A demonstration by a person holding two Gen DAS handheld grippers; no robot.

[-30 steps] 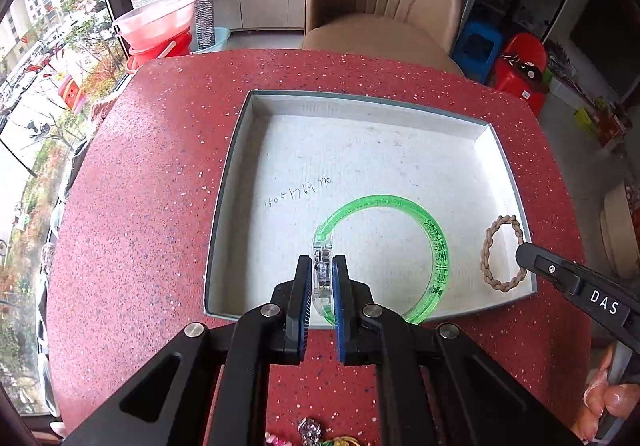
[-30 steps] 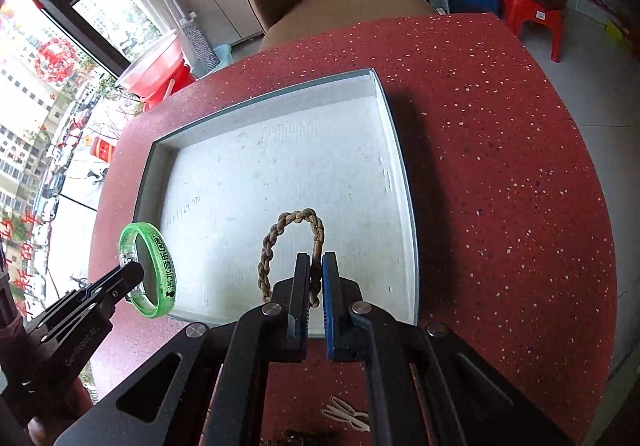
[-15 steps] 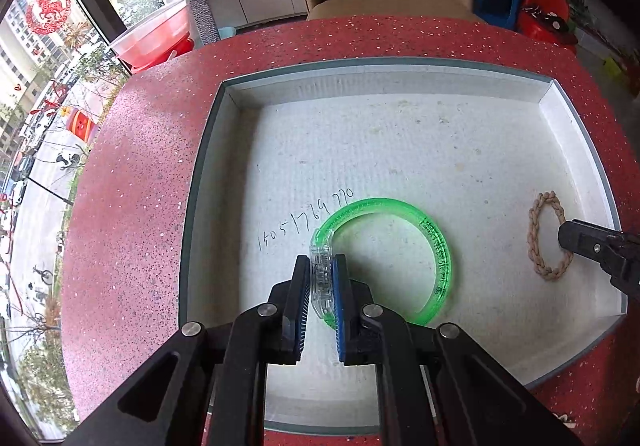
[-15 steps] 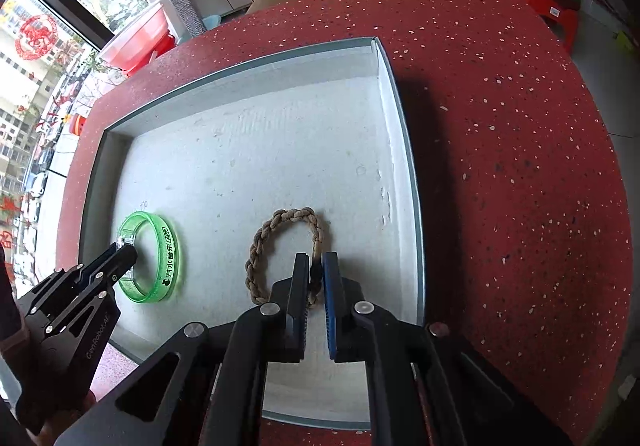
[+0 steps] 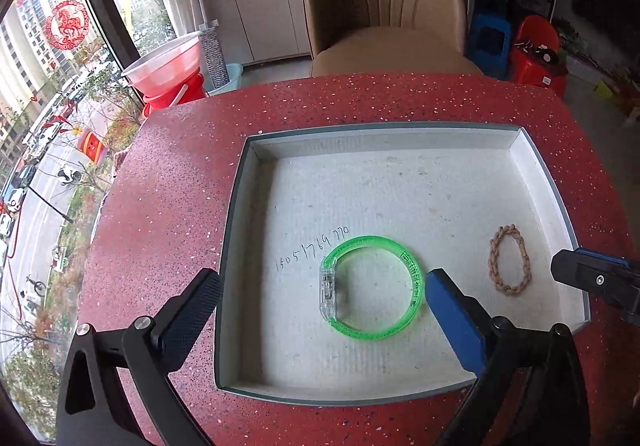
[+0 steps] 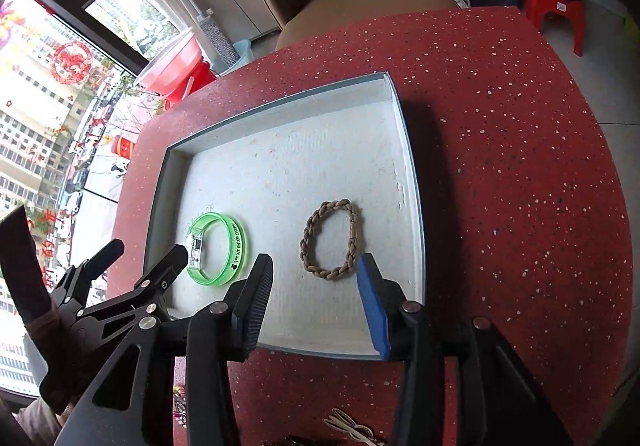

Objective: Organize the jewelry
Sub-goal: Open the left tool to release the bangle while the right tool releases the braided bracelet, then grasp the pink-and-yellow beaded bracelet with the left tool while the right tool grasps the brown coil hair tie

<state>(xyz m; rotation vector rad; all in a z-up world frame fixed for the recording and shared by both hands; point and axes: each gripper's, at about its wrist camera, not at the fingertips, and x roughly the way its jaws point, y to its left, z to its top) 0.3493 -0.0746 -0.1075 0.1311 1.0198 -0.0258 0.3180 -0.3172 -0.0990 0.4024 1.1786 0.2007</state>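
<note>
A green translucent bangle (image 5: 372, 288) lies flat in the shallow grey tray (image 5: 234, 230), near its front. A tan braided bracelet (image 5: 511, 261) lies to its right in the same tray. My left gripper (image 5: 320, 294) is open and empty, its jaws wide on either side of the bangle, above it. My right gripper (image 6: 314, 278) is open and empty, just in front of the braided bracelet (image 6: 331, 240). The bangle also shows in the right wrist view (image 6: 218, 249), with the left gripper (image 6: 148, 258) beside it.
The tray sits on a red speckled table (image 5: 168, 181). A tan chair (image 5: 384, 1) stands behind the table. Small jewelry pieces (image 6: 352, 428) lie on the table near its front edge. Red basins (image 5: 168, 65) and plastic stools (image 5: 536, 49) stand on the floor.
Both grippers have opened and let go: the green bangle and the braided bracelet now lie free in the tray. Both grippers have pulled back and up.
</note>
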